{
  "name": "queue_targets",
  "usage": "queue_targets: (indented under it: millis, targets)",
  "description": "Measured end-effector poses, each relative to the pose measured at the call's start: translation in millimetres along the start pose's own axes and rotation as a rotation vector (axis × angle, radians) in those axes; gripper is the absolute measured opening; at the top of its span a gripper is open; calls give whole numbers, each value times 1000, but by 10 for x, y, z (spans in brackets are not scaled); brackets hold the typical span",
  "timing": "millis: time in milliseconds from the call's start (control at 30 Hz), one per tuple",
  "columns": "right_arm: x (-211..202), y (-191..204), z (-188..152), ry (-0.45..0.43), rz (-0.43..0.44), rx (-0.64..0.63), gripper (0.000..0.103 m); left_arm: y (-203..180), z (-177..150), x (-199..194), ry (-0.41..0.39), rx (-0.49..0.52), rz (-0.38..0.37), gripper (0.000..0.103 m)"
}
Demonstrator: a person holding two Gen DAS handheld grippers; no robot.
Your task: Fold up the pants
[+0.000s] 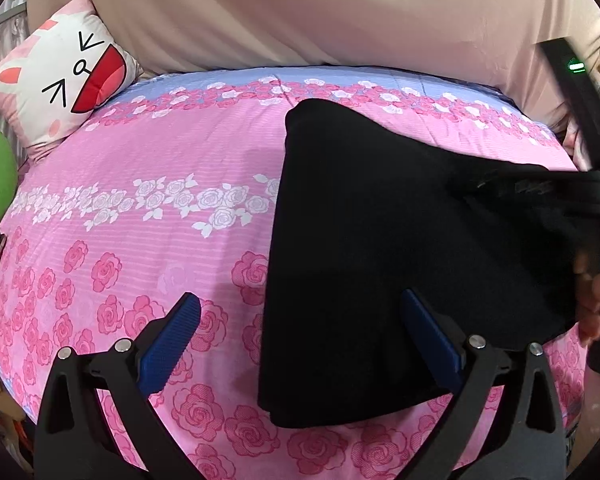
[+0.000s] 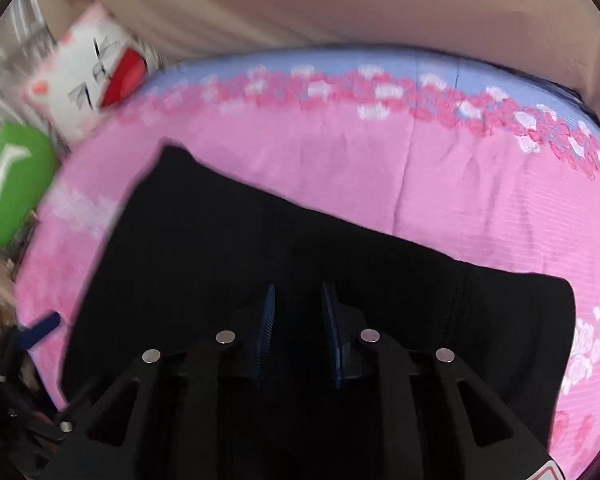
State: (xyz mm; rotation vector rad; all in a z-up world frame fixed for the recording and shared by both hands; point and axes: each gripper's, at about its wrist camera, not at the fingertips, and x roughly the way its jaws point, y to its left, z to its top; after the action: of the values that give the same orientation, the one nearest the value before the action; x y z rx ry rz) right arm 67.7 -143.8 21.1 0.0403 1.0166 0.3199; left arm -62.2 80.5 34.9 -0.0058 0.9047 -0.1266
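Pants (image 1: 380, 248) lie on the bed (image 1: 140, 184), black, already bunched into a compact, roughly rectangular shape on the right side of the pink rose cover — so at least one fold looks done, though how many layers is hard to tell w/ fabric this dark. Near edge looks thick and doubled.

Left gripper (image 1: 300, 344) hangs over the near left edge of the pants, fingers (image 1: 172, 344) wide apart, nothing between them but cover and the cloth edge below; not gripping.

Right gripper (image 2: 298, 332) is over the pants' middle, fingers (image 2: 266, 328) narrowed to a small gap. Cloth is right under them, but whether a pinch of it is caught in the gap can't be told — black on black, and the view is blurred.

Cat-face pillow (image 1: 64, 84) and a green cushion (image 2: 12, 184) sit well apart at the far left.

Judgement: past halfway. Left to do, prob. one more fold plus smoothing — the far corner still sticks out at an angle.
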Motion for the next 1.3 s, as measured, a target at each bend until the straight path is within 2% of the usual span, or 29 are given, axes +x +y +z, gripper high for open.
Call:
queue_targets:
  millis: [67, 100, 133, 200, 333, 467, 633, 733, 833, 867, 967, 1067, 1233, 1300]
  targets:
    - [-326, -38, -47, -73, -5, 24, 27, 1, 8, 2, -1, 5, -3, 98]
    - [-589, -94, -132, -137, -24, 36, 35, 0, 11, 5, -1, 7, -4, 98]
    - [-748, -131, -191, -162, -37, 47, 43, 0, 18, 10, -1, 5, -6, 98]
    - [-1013, -294, -386, -199, -85, 91, 50, -2, 18, 16, 2, 8, -7, 98]
    - [-1106, -617, -720, -151, -155, 183, 55, -22, 11, 19, 2, 6, -2, 98]
    - [-904, -833, -1032, -78, -157, 241, 55, -56, -5, -15, 8, 11, 8, 98]
    - [-895, -958, -1255, -90, -40, 310, 57, -38, -45, -29, 32, 2, -7, 98]
    - [-877, -1007, -1313, -70, 40, 351, 61, 29, -64, 19, 77, -38, -120, 98]
    - [-806, -1050, -1371, -48, 113, 390, 64, 150, -101, 202, 179, -127, -294, 98]
    - [-780, -1071, -1389, -42, 138, 404, 65, 175, -111, 230, 183, -148, -318, 98]
    - [-746, -1142, -1441, -49, 230, 442, 69, 172, -83, 248, 165, -137, -344, 98]
    - [-723, -1133, -1435, -54, 271, 415, 75, 115, -37, 293, 165, -119, -383, 98]
    - [-626, -1212, -1355, -72, 391, 387, 85, 56, 86, 400, 155, -97, -402, 98]
    - [-574, -1189, -1275, -71, 414, 344, 86, 58, 132, 442, 156, -98, -420, 98]
